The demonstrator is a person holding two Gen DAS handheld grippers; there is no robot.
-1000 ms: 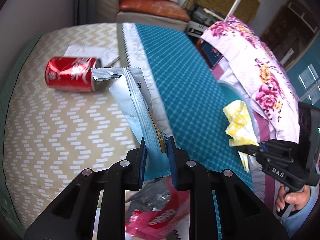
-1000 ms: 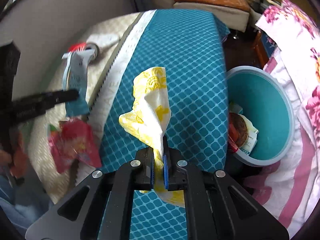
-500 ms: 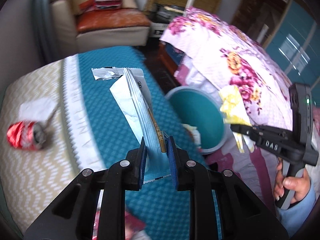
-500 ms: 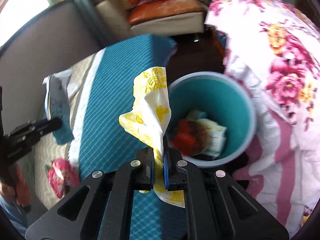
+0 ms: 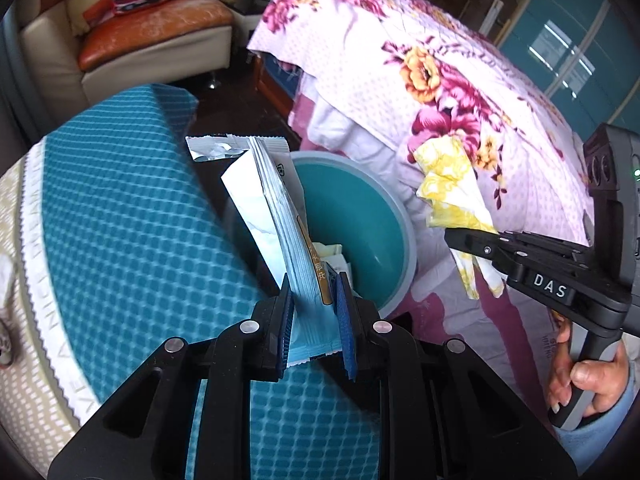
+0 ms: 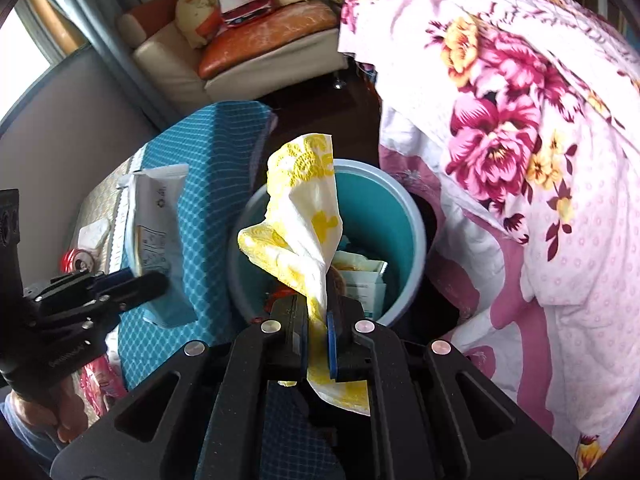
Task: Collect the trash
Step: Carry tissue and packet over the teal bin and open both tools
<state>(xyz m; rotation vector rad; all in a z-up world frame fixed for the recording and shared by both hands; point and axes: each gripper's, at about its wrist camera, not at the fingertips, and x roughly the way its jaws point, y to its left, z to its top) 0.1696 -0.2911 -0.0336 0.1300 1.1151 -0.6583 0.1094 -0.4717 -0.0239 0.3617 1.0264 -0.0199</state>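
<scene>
teal-checked bedcover (image 5: 120, 220) beside teal bin (image 5: 360, 216); left gripper (image 5: 314, 320) pinches wrapper (image 5: 276, 216), right gripper (image 6: 318, 332) pinches yellow napkin (image 6: 304, 216).

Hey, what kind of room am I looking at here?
Most likely a lived-in room at home, a bedroom or sitting room: a floral quilt draped over bedding, a cushioned sofa at the back, and a teal waste bin on the floor beside a cloth-covered table.

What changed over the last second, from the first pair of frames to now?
Both grippers swung from above the bedspread toward the teal bin. The left gripper now holds the blue wrapper at the bin's rim, and the right gripper holds the yellow napkin in front of the bin's opening. Both grips are unchanged, nothing has been released, and the red can lies where it was.
</scene>
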